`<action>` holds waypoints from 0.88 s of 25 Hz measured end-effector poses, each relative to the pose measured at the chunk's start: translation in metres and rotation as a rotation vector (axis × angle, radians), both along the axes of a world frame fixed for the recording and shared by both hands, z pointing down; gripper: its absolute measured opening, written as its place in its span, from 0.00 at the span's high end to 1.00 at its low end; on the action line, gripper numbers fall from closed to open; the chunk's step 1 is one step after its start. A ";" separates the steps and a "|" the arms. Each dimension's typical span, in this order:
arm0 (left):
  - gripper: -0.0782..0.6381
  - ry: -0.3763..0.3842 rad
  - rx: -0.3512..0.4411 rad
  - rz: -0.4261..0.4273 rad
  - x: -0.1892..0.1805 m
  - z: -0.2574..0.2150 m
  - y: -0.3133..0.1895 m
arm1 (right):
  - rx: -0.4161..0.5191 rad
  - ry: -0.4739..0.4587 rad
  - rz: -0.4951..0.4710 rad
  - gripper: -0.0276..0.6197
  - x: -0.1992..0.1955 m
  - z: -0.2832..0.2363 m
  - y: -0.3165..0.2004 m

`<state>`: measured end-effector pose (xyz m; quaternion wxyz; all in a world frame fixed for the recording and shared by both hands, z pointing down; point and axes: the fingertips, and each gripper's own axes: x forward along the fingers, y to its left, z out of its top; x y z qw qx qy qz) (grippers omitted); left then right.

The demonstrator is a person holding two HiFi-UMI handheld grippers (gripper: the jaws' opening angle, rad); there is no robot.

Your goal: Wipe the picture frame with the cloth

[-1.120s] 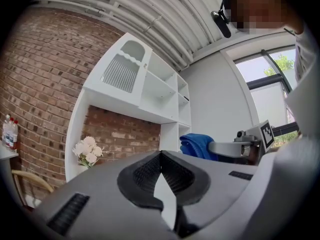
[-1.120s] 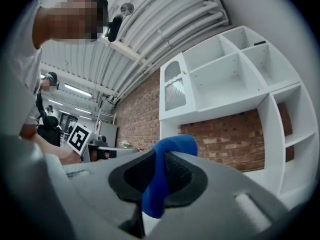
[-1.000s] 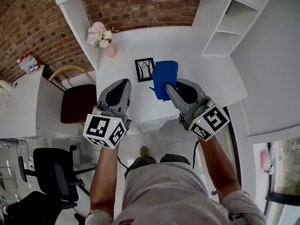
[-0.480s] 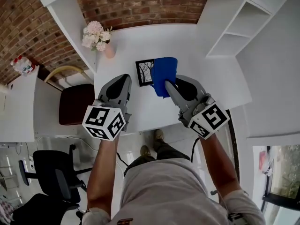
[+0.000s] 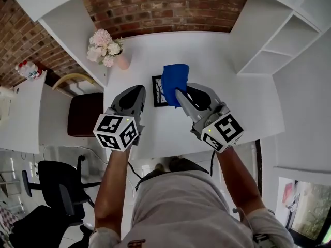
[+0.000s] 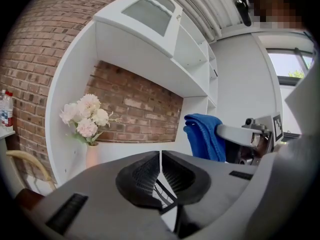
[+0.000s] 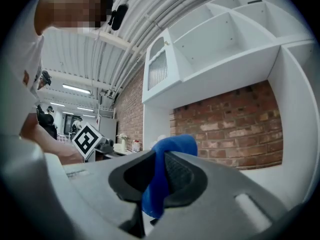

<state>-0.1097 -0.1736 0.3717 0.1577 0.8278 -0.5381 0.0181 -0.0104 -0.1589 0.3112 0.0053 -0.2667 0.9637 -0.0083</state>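
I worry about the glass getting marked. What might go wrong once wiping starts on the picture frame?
The left gripper is shut and empty beside the picture frame, so nothing steadies it; a wipe may push it across the table. The blue cloth hangs bunched from the right gripper, so the hard jaw tips might touch the frame's face.

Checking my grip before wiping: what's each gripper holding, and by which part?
The right gripper pinches the blue cloth by a bunched fold; the left gripper is shut and empty.
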 end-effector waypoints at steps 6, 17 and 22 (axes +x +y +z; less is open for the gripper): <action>0.83 -0.009 -0.084 -0.022 0.003 0.022 -0.026 | -0.038 0.018 -0.037 0.89 -0.006 0.015 -0.032; 0.73 -0.068 -0.291 0.021 0.000 0.087 -0.057 | -0.137 0.088 0.014 0.89 -0.016 0.058 -0.074; 0.69 -0.080 -0.401 0.069 0.000 0.123 -0.067 | -0.188 0.136 0.028 0.89 -0.027 0.079 -0.085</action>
